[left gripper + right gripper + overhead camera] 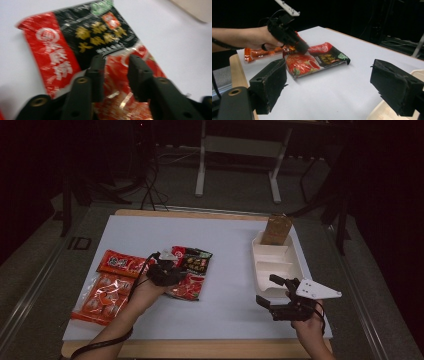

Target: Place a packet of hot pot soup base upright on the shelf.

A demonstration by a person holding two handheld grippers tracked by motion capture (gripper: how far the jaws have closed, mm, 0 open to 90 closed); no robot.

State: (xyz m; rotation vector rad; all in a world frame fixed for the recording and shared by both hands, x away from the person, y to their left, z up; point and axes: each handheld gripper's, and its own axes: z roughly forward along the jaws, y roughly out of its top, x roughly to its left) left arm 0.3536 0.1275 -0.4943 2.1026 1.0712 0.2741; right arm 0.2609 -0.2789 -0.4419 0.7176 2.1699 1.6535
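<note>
A red and black snack packet (194, 270) (75, 32) (319, 58) lies flat on the white table cover, left of centre. My left gripper (172, 269) (116, 63) (300, 47) points down at the packet's near end. Its jaws stand a little apart just above the foil, and I see no pad pressing on it. My right gripper (269, 291) (329, 80) hovers at the near right, beside the near end of a white tray (295, 265). Its jaws are wide open with nothing between them.
Two more orange-red packets (120, 262) (102, 297) lie at the left edge of the cover. The white compartment tray holds a brown bag (276, 230) standing in its far end. Table frames and cables stand on the dark floor beyond.
</note>
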